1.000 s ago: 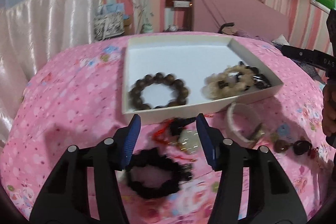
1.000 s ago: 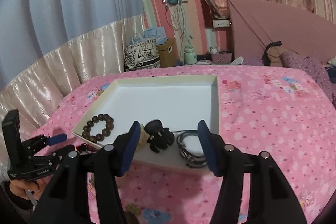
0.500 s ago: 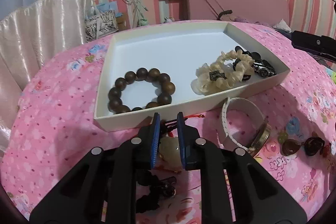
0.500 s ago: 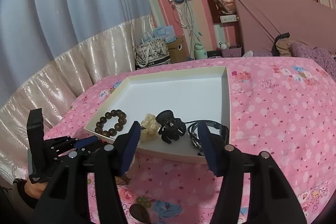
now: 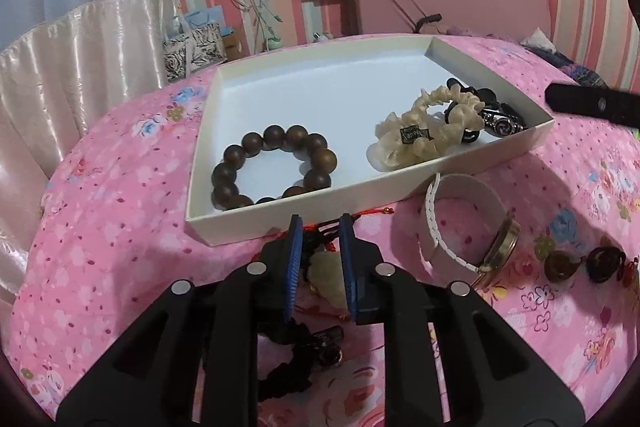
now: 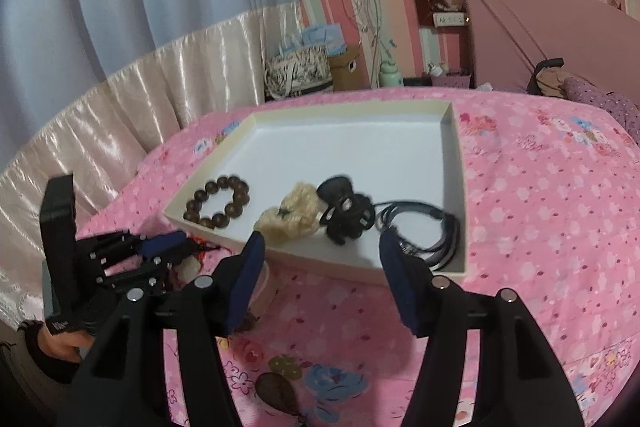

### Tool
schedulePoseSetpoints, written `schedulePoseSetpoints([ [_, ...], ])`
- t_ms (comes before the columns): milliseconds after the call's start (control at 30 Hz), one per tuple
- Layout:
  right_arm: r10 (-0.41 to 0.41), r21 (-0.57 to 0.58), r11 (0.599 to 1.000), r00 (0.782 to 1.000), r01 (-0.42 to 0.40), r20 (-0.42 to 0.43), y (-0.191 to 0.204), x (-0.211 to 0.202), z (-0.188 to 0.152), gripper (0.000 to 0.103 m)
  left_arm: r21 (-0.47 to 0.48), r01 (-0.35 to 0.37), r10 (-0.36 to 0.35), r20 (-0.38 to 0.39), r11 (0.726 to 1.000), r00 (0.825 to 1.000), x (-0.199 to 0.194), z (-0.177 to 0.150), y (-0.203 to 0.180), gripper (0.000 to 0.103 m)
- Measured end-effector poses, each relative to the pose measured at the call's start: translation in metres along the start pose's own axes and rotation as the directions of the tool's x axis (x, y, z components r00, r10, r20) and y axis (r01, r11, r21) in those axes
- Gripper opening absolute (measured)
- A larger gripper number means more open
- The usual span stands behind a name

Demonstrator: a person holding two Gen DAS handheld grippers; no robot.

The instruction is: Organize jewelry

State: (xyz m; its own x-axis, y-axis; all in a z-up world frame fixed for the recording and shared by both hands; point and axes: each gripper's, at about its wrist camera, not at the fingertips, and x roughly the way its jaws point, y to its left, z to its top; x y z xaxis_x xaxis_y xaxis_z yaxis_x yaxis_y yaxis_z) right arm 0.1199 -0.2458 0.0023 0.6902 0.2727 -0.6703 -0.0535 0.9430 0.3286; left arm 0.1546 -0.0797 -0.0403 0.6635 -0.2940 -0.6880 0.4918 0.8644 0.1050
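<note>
Left wrist view shows the left gripper (image 5: pixel 320 227) with its blue-padded jaws drawn narrow and clamped on a pale yellowish stone pendant with red and black cord (image 5: pixel 326 271), just in front of the near wall of the shallow white cardboard tray (image 5: pixel 500 151) on the pink floral bedspread (image 5: pixel 100 227). Inside the tray, a bracelet of large dark brown wooden beads (image 5: pixel 274 167) lies near the front left, a cream ruffled scrunchie (image 5: pixel 424 135) sits to its right, and a black claw hair clip (image 6: pixel 346 215) and coiled black cords (image 6: pixel 424 231) lie further right. Just outside the tray's front wall, to the right of the pendant, a white-strapped wristwatch with a gold case (image 5: pixel 468 227) rests on the bedspread, with two dark brown beads (image 5: pixel 584 263) beyond it. A black beaded bracelet (image 5: pixel 304 355) lies under the left gripper. Right wrist view shows the right gripper (image 6: pixel 322 247) with jaws wide and holding nothing, near the tray's front right corner.
</note>
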Motion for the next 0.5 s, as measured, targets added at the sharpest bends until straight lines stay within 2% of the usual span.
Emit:
schedulePoseSetpoints([
  [200,-0.009,-0.058,0.998,0.997,0.005,-0.072,0.023,0.023,-0.010,0.059,0.006,0.009,-0.009,-0.029,1.000,1.000,0.006,0.000,0.000,0.016],
  [233,-0.007,-0.060,0.998,0.997,0.002,-0.082,0.025,0.027,-0.012,0.059,0.007,0.010,-0.010,-0.028,1.000,1.000,0.007,0.000,0.000,0.014],
  [300,-0.021,-0.075,0.997,0.992,0.012,-0.122,0.031,0.039,-0.016,0.057,0.004,0.016,-0.016,-0.022,1.000,1.000,0.006,0.000,0.001,0.003],
  [367,-0.048,-0.092,0.995,0.986,0.034,-0.159,0.033,0.049,-0.019,0.041,-0.001,0.026,-0.026,-0.021,1.000,0.999,0.004,-0.002,0.002,0.000],
  [400,-0.051,-0.096,0.995,0.983,0.034,-0.179,0.034,0.054,-0.020,0.039,-0.005,0.034,-0.034,-0.019,0.999,0.999,0.003,-0.002,0.002,0.000],
  [467,-0.038,-0.104,0.994,0.977,0.016,-0.211,0.036,0.061,-0.022,0.019,-0.010,0.049,-0.049,-0.009,0.999,0.999,-0.001,-0.003,0.003,0.000],
  [500,-0.031,-0.106,0.994,0.976,0.009,-0.215,0.037,0.062,-0.023,0.017,-0.016,0.054,-0.054,0.002,0.998,0.999,-0.003,-0.004,0.003,0.000],
])
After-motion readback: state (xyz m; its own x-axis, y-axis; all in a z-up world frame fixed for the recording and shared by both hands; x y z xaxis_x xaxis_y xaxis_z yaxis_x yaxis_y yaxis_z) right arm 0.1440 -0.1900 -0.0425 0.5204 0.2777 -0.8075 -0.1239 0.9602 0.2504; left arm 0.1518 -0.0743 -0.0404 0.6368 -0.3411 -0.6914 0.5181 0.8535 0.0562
